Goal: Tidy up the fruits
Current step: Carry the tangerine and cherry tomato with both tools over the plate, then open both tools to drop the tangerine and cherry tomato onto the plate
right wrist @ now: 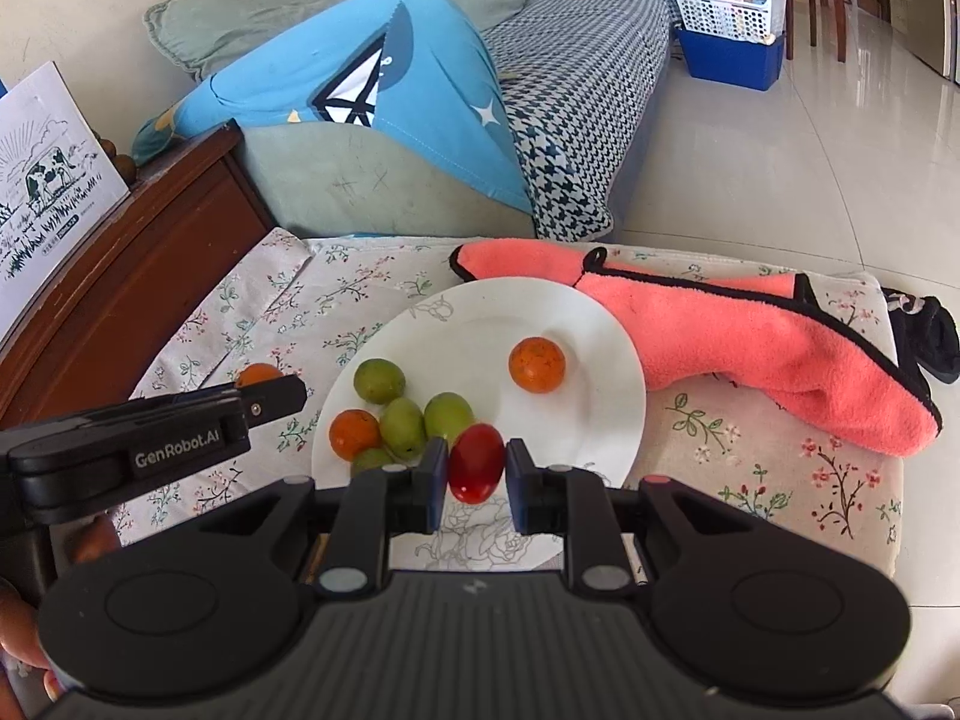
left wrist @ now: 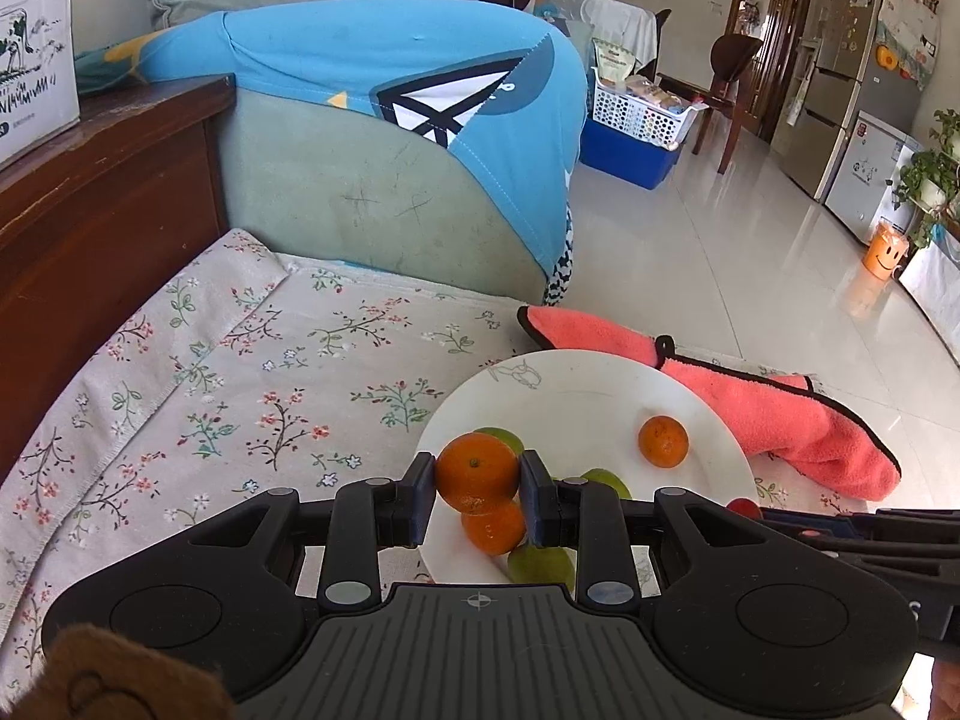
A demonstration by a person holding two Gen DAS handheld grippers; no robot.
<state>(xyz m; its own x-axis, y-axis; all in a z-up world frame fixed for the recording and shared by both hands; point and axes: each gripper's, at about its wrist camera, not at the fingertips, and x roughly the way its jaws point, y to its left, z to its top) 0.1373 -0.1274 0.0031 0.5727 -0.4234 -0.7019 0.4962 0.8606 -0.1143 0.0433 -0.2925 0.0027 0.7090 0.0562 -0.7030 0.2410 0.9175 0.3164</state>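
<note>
We have a piece of fruit in each hand, both carried at the round white ceramic plate (right wrist: 564, 324) that sits on the floral-printed cloth (left wrist: 198, 384). The left gripper (left wrist: 478, 480) pinches a small round orange tangerine (left wrist: 477, 471) between its dark blue pads, over the plate's near-left edge. The right gripper (right wrist: 477, 471) is clamped on a glossy red cherry tomato (right wrist: 476, 463), just above the near rim.

To do this step well, we judge that each fruit should go down beside its own kind. We lower the held tangerine close to the plate before spreading the jaws, since a round fruit dropped from above will roll on smooth glaze. It belongs beside another orange one, not on the green cluster. The tomato's skin is thin, so we should press no harder, set it on a bare patch of plate, and open slowly.

Counting from the right wrist view: on the plate lie two orange tangerines, one to the left (right wrist: 354, 433) and one apart at the right (right wrist: 537, 364), and four small green plums (right wrist: 378, 380) bunched at the left, the lowest half hidden behind the gripper. With the held one, that makes three tangerines; one tomato; one plate. A coral-pink fleece mitt with black trim (right wrist: 750, 336) lies touching the plate's far rim.
</note>
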